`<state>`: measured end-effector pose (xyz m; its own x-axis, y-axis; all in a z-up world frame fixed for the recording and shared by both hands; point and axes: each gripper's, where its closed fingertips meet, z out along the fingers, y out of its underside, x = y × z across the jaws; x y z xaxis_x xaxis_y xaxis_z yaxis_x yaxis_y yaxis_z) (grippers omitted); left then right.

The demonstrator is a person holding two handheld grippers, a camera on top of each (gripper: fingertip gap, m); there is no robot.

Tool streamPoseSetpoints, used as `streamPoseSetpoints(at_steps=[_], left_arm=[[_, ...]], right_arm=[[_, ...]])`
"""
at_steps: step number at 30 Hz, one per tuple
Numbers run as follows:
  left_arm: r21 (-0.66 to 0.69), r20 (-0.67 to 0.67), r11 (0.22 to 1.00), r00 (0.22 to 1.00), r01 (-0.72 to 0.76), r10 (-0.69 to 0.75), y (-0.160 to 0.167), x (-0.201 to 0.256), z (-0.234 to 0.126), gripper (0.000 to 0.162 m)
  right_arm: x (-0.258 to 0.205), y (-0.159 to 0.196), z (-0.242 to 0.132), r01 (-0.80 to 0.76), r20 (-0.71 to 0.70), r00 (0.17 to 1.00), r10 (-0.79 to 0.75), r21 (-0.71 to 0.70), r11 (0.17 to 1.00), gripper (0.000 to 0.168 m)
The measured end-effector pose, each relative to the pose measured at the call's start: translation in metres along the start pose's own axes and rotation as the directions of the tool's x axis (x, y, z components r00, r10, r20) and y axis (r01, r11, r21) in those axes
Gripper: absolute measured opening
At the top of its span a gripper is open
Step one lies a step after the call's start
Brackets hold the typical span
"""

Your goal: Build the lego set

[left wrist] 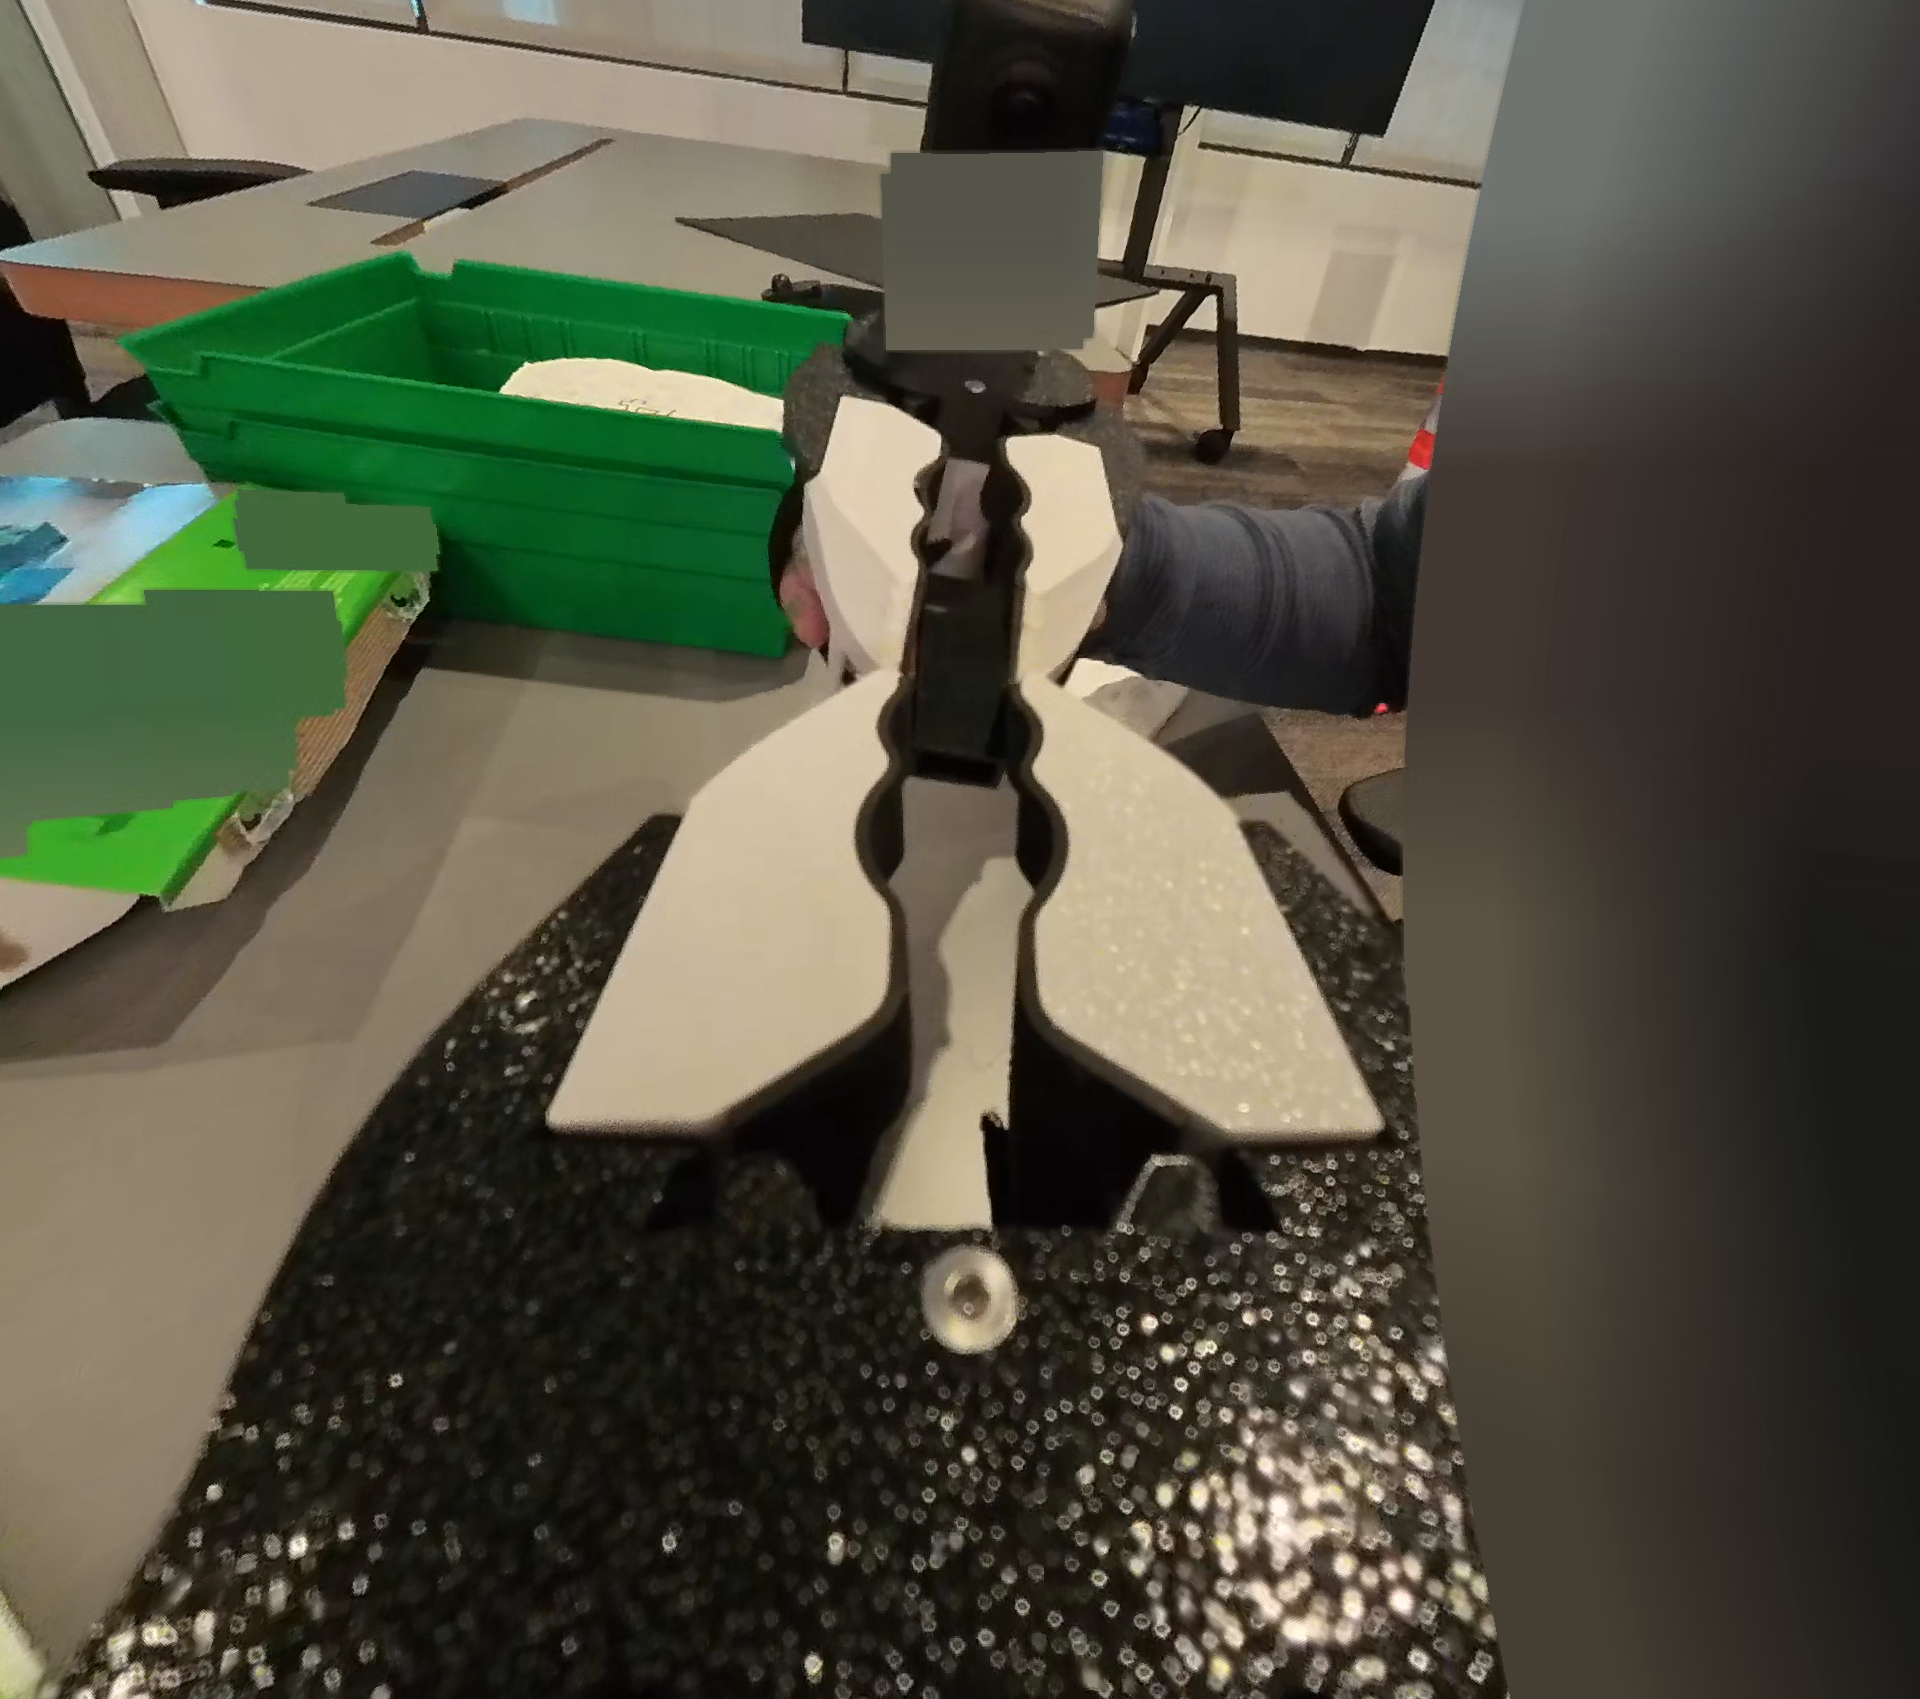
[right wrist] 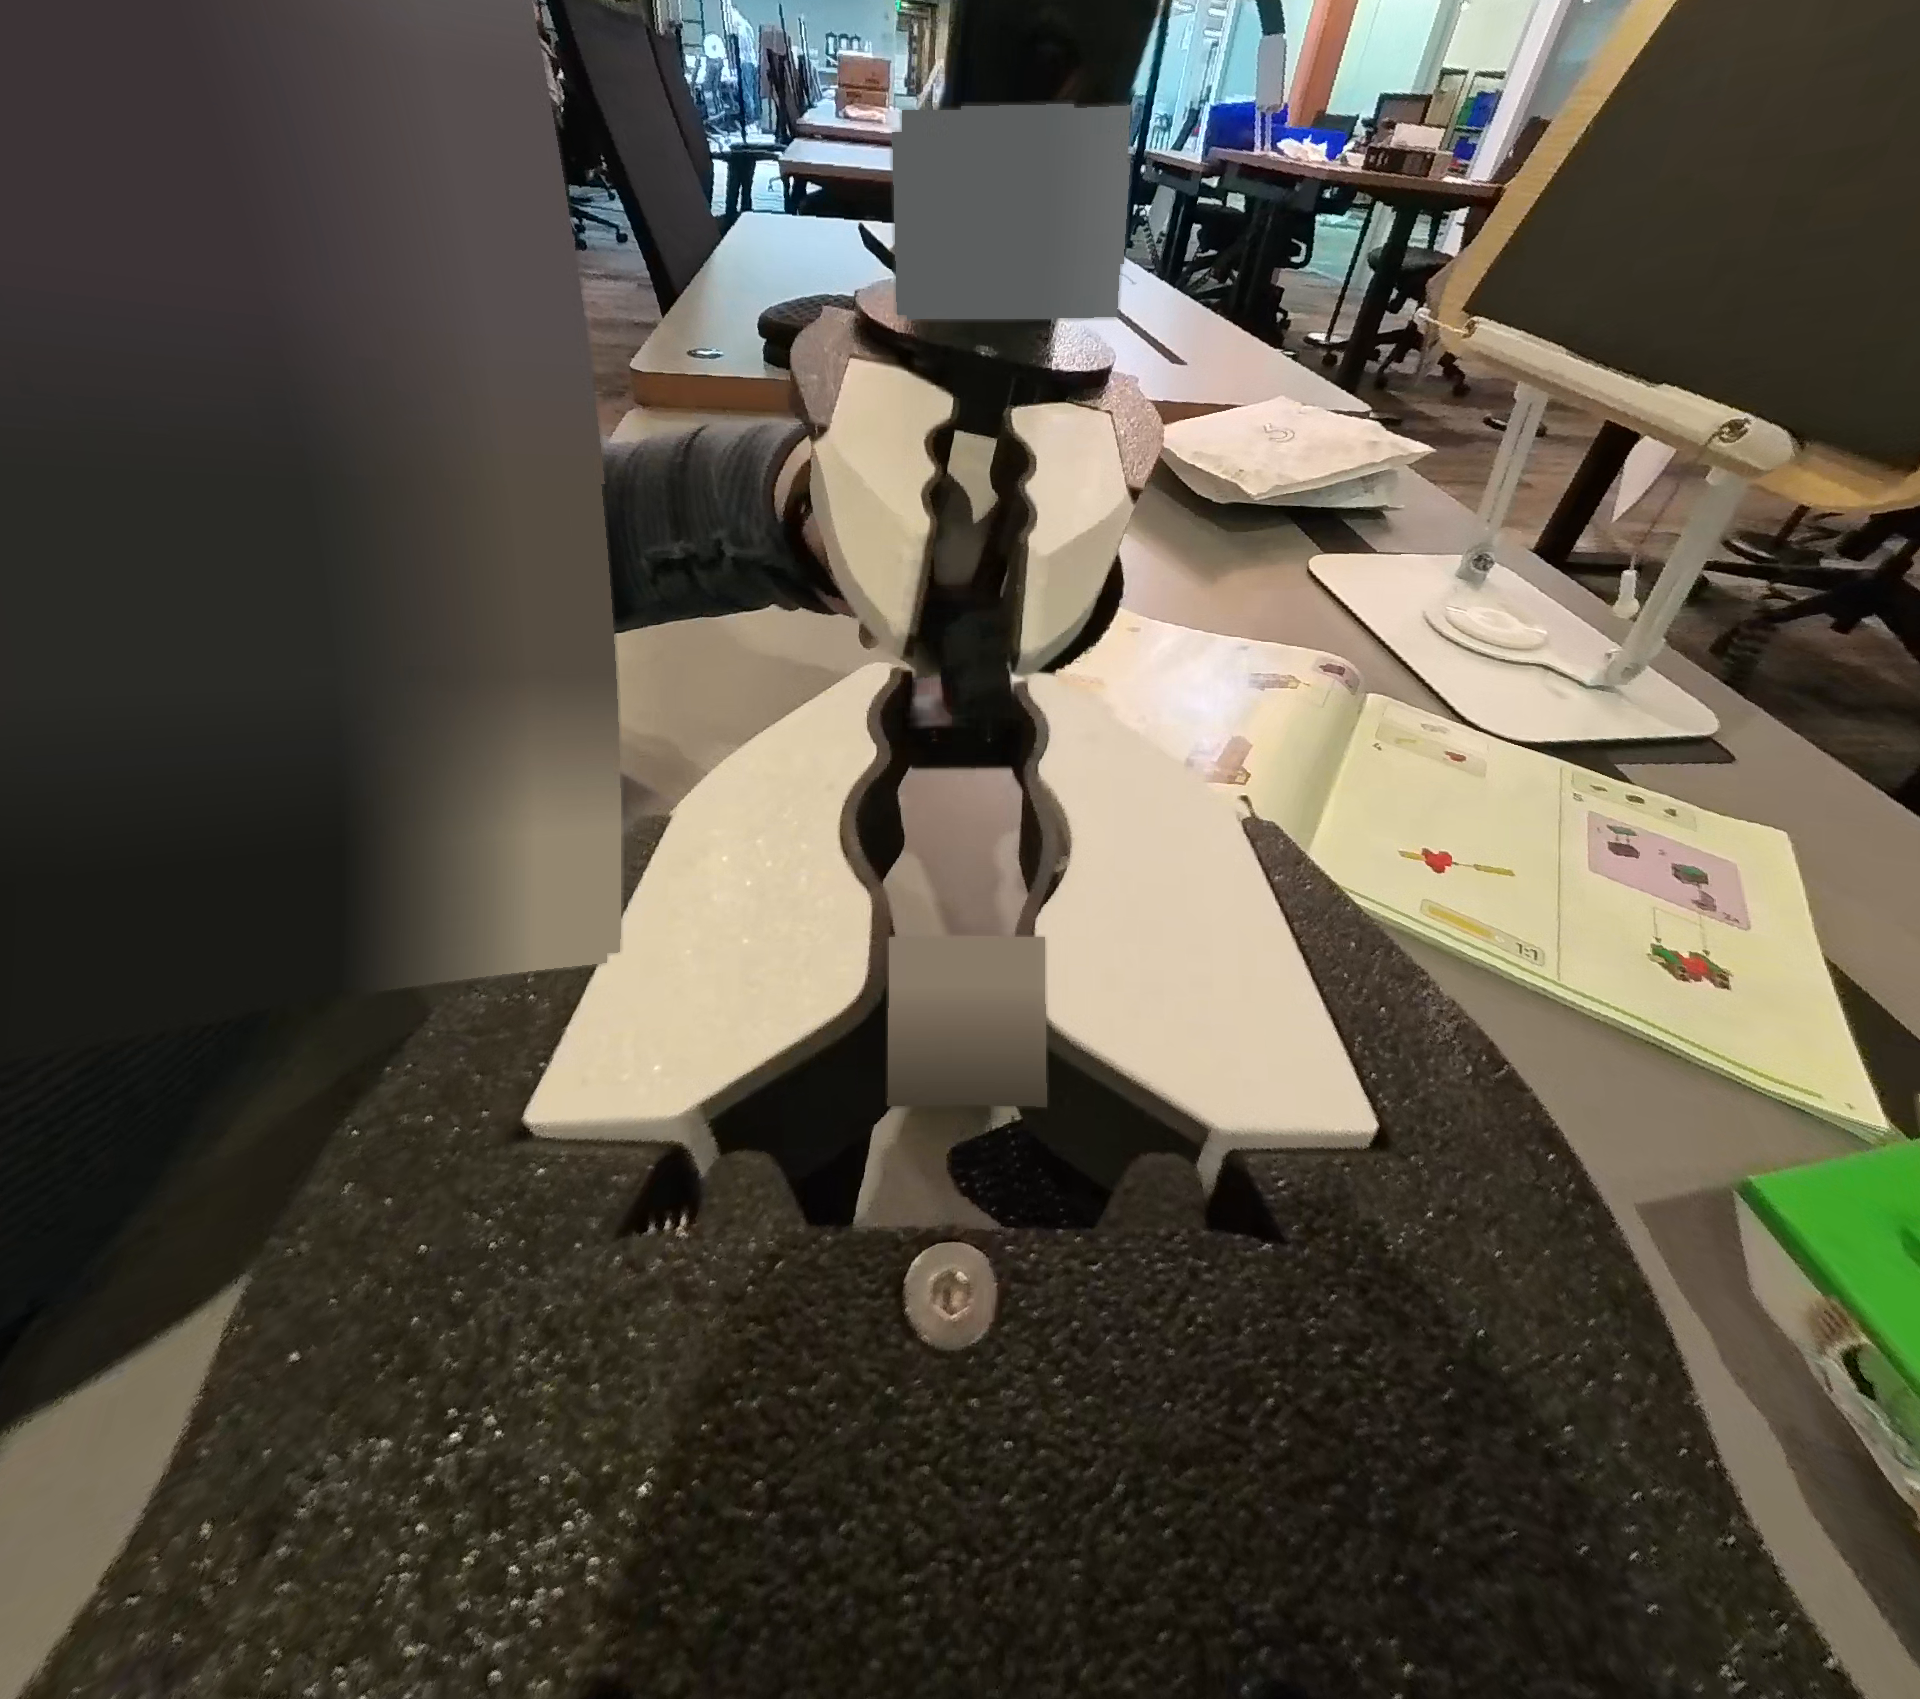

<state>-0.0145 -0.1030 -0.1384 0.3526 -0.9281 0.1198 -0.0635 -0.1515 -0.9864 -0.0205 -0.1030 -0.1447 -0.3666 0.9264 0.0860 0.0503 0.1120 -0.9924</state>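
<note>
My two grippers meet tip to tip above the grey table (left wrist: 499, 818). In the left wrist view my left gripper (left wrist: 956, 719) is shut on a small black lego piece (left wrist: 954, 673). My right gripper (left wrist: 961, 527) faces it and pinches the far end, where a grey part (left wrist: 961, 506) shows. In the right wrist view my right gripper (right wrist: 951, 709) is shut on the same dark piece (right wrist: 971, 678), which shows a bit of red. My left gripper (right wrist: 971, 537) faces it there. Most of the piece is hidden by the fingers.
A green bin (left wrist: 468, 444) with a white bag (left wrist: 634, 397) stands at the left, a green lego box (left wrist: 156, 828) nearer. An open instruction booklet (right wrist: 1558, 901), a white bag (right wrist: 1278, 454) and a white stand (right wrist: 1538, 662) lie at the right. A sleeve (left wrist: 1247, 600) is behind. My left and right fingertips are right by each other.
</note>
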Motion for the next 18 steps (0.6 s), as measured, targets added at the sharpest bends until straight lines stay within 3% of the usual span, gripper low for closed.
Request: streamPoseSetpoints(at_steps=[18], left_arm=[[0.007,-0.016,1.0,1.0,0.014,-0.014,0.0015,0.0002,0.0004,0.017]], right_arm=[[-0.0012,0.0014,0.0011,0.037,-0.004,0.999,-0.038,-0.024,0.999,0.018]])
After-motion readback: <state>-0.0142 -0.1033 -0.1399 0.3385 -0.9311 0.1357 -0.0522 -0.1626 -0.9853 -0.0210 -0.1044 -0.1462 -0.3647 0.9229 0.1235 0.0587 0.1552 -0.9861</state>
